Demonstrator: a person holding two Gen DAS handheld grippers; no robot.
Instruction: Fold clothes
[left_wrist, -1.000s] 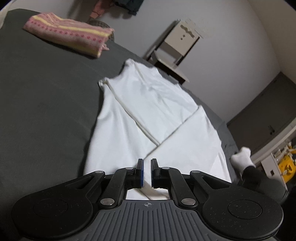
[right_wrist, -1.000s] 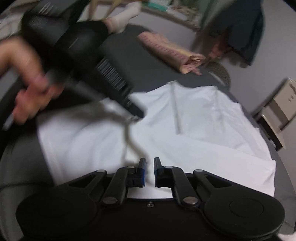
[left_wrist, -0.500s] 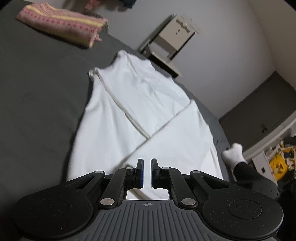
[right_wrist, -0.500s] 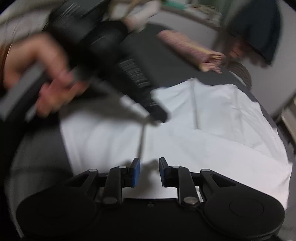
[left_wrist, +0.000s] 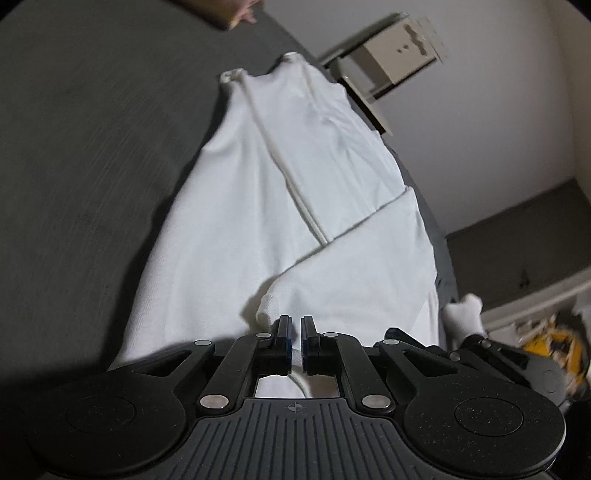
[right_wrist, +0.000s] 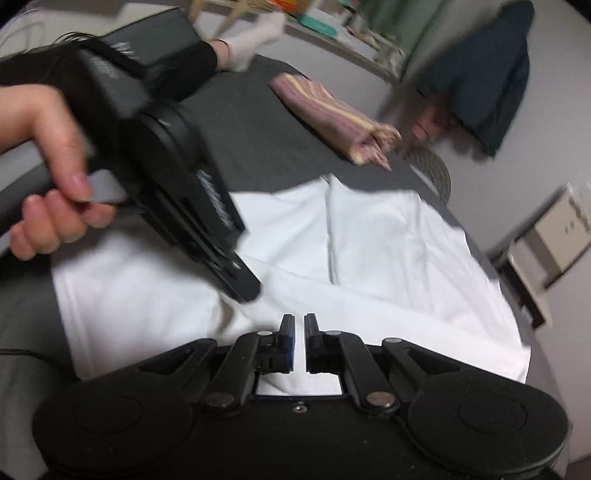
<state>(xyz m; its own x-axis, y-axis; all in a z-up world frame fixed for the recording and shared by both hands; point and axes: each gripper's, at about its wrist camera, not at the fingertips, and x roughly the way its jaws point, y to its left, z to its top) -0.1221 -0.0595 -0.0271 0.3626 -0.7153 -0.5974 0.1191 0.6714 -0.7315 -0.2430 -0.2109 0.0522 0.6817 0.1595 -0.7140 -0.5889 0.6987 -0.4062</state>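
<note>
Lowered since before, left tool (left_wrist: 294, 323) seemingly pinches white shirt (left_wrist: 258, 206); right tool (right_wrist: 299, 320) nearly shut, empty.

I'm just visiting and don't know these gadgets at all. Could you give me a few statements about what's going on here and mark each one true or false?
1. The white garment lies spread on a dark grey bed. True.
2. The striped pink garment is unfolded and lies on top of the white one. False: it is folded and lies apart, farther back on the bed.
3. A bare hand holds the left tool, whose tip is at the white cloth. True.
4. Both tools gape wide open. False: the left tool's and the right tool's fingers are nearly together, with a narrow gap.
5. A foot in a white sock shows at the bed's edge. True.
</note>
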